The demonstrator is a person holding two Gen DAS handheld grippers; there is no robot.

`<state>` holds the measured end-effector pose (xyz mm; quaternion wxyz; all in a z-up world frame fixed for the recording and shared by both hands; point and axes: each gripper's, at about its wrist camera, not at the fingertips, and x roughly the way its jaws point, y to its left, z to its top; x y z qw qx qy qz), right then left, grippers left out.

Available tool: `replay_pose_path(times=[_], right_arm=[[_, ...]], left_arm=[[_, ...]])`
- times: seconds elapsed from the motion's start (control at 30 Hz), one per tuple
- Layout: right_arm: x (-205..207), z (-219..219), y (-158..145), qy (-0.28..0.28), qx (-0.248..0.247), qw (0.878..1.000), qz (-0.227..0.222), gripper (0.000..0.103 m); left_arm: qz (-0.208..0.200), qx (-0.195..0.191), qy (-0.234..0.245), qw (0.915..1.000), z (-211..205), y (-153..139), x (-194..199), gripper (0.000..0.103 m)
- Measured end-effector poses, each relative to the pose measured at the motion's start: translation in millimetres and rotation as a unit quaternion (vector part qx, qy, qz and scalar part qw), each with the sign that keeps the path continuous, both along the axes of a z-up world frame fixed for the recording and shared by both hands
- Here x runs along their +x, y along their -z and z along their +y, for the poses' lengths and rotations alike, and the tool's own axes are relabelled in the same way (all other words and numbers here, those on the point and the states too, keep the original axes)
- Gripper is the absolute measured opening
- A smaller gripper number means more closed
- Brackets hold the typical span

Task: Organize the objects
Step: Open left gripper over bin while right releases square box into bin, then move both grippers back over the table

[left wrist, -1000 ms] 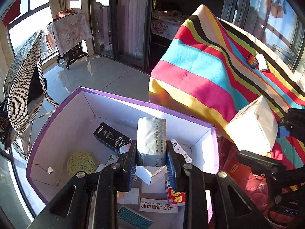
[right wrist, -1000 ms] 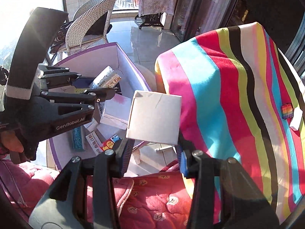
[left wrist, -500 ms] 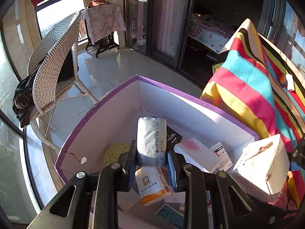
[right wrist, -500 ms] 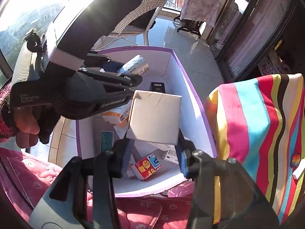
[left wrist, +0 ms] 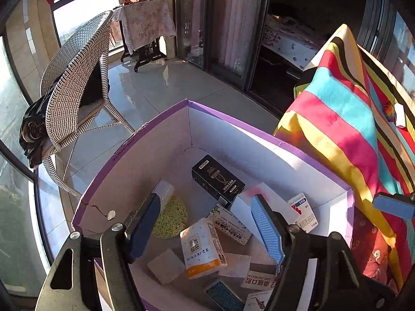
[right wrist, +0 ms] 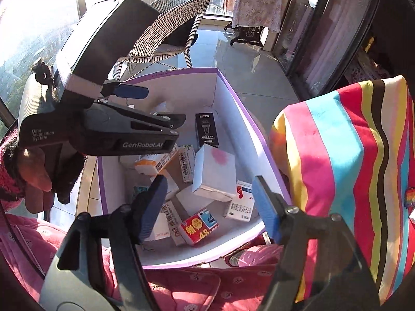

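Both my grippers hang above the purple-rimmed box [left wrist: 259,132], jaws spread wide and holding nothing: the left gripper [left wrist: 205,225] over the yellow sponge [left wrist: 171,216] and orange-banded packet [left wrist: 201,248], the right gripper [right wrist: 207,207] over the white carton [right wrist: 214,173] and red pack [right wrist: 198,226]. The packages lie jumbled inside the box. I judge the drop-off done, so I should lift straight up, clear of the walls, before seeking anything more.
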<state>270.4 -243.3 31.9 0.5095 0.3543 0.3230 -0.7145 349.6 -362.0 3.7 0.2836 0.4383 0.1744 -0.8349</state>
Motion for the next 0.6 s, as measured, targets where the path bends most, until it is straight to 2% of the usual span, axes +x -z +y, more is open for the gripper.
replay_pose_path(times=[0.2,0.27,0.37,0.47,0.6], right_arm=[[-28.7,30.1,-10.1,0.065,-0.030,0.997,-0.021,0.075],[-44.0,46.0,-13.6,0.094,-0.042,0.994,-0.023,0.076],[-75.0,77.0,-17.4,0.151,-0.055,0.987,-0.027,0.078],[-111.0,119.7,-20.9,0.215,-0.077,0.973,-0.030,0.080],[-167.0,189.1,-23.0,0.322,-0.097,0.941,-0.045,0.081]], left_arm=[[0.016,0.013,0.036,0.9991,30.6,-10.3,-25.6,0.075],[0.023,0.006,0.073,0.9971,50.9,-18.0,-41.2,0.075],[0.037,-0.007,0.141,0.9893,91.0,-30.1,-69.7,0.079],[0.041,-0.012,0.197,0.9794,132.7,-39.1,-106.4,0.080],[0.052,0.038,0.254,0.9651,177.2,-50.4,-162.0,0.080]])
